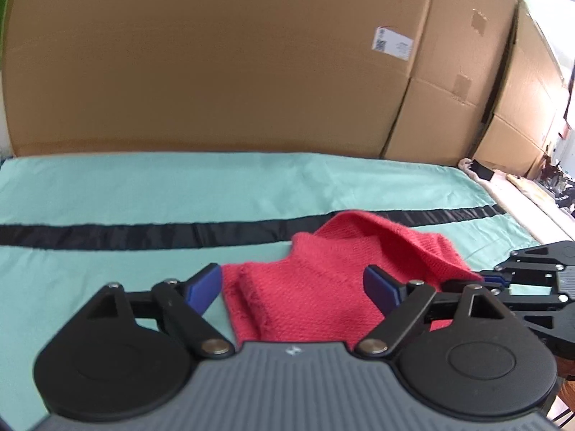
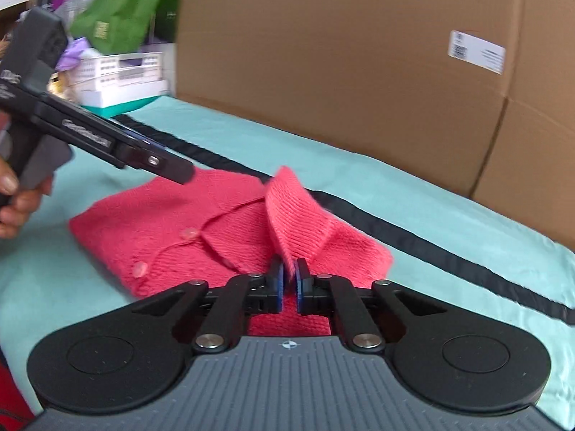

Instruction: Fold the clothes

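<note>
Pinching a raised flap of the red knitted cardigan [image 2: 222,237], the right gripper [image 2: 288,280] has its blue pads nearly together with the knit standing up between them, at 6 o'clock in its own view. I judge the flap, a sleeve or a collar edge, is lifted so it can be carried over the body of the garment as the next fold. The left gripper [image 1: 293,287] hangs above the near edge of the cardigan [image 1: 305,287] with its fingers spread wide and nothing between them; it seems placed there to pin or catch the cloth while the other side moves. In the right view that left gripper [image 2: 172,170] enters from 9 o'clock, held in the person's hand [image 2: 18,197], its tip over the far corner of the garment.

The cardigan lies partly folded, with two pale buttons [image 2: 188,233] showing, on a mint-green sheet [image 1: 107,186] crossed by a black band [image 1: 107,237] that runs past the garment at 12 o'clock. The flat sheet gives a smooth folding surface.

Behind it stand large cardboard boxes [image 1: 215,72]. One carries a white shipping label [image 2: 476,50] at 1 o'clock, with a code pattern and print too small to read. White lettering on the left gripper's body is blurred and unreadable. At 10 o'clock are a green bag [image 2: 122,3] and a white basket [image 2: 118,68].
</note>
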{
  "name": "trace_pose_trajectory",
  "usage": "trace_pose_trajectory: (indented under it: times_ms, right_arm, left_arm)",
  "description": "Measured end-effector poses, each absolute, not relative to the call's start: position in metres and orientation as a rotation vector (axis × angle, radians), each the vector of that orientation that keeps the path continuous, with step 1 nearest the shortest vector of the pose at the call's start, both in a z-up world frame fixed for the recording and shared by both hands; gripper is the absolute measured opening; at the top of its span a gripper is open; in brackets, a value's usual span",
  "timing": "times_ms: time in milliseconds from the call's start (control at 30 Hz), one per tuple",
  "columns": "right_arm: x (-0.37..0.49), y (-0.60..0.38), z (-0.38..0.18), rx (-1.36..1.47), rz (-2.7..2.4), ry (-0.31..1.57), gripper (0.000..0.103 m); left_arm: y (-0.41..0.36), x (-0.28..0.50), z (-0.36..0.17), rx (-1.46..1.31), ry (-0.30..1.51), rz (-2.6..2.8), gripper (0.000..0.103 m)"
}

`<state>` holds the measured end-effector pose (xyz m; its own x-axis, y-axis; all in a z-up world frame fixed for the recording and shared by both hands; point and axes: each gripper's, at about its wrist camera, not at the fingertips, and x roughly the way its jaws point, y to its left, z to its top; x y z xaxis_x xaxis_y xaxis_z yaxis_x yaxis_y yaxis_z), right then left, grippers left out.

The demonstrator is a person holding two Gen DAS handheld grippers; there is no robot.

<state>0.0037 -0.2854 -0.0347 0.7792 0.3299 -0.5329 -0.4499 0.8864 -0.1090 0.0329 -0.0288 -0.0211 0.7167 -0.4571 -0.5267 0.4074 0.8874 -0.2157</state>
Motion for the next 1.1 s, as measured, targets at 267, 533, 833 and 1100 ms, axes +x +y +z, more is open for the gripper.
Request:
trace_pose_trajectory:
  times_ms: [267, 533, 833, 1100]
  right_arm:
    - [-0.001, -0.3, -0.035, -0.099, 0.404, 0.476, 0.009]
    - [0.005, -0.318, -0.042, 0.083, 0.374, 0.502, 0.009]
    - [0.004, -0.314, -0.044, 0.073, 0.364, 0.503, 0.009]
    - [0.004, -0.315, -0.046, 0.084, 0.357, 0.5, 0.009]
  left_arm:
    - [-0.066, 0.053, -0.017, -0.067, 0.687, -0.668, 0.09]
    - [-0.076, 0.06, -0.031, 0.018, 0.706, -0.554, 0.09]
    - [-0.108, 0.069, -0.036, 0.191, 0.643, -0.471, 0.076]
    - [-0.107, 0.068, -0.035, 0.104, 0.655, -0.521, 0.006]
